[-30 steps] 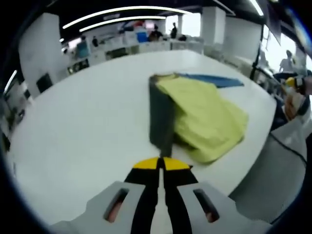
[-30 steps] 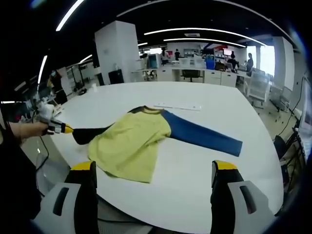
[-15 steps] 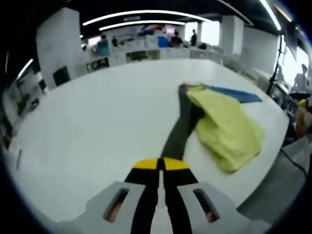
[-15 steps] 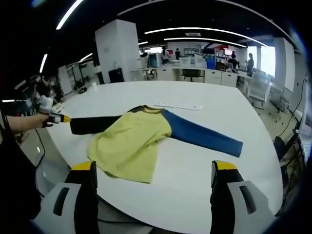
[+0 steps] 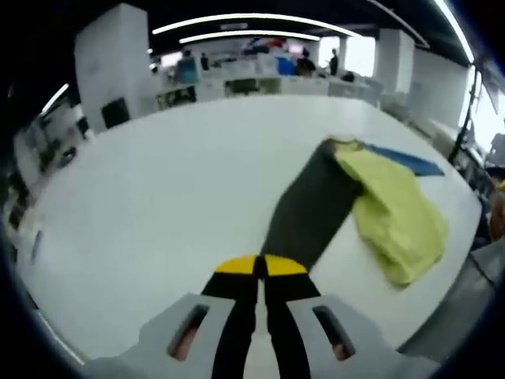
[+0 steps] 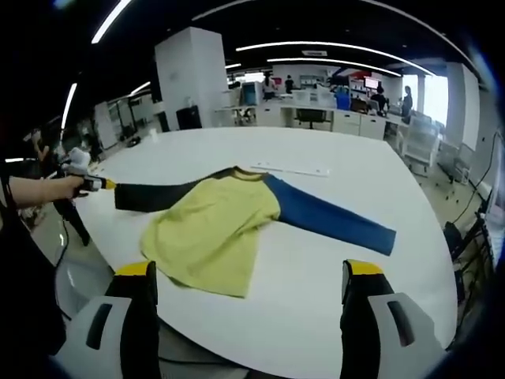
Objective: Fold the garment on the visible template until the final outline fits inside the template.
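1. In the left gripper view, your left gripper is pinching the cuff of the dark sleeve, its jaws pressed together on the cloth. The garment is lying on the white table, far right. It looks like light, limp knit, so grip cuffs and hems.

2. In the right gripper view, your right gripper is hovering spread and empty near the yellow body's hem. The blue sleeve is stretching right, flat and smooth.

Bare table around shirt; white strip just beyond collar.
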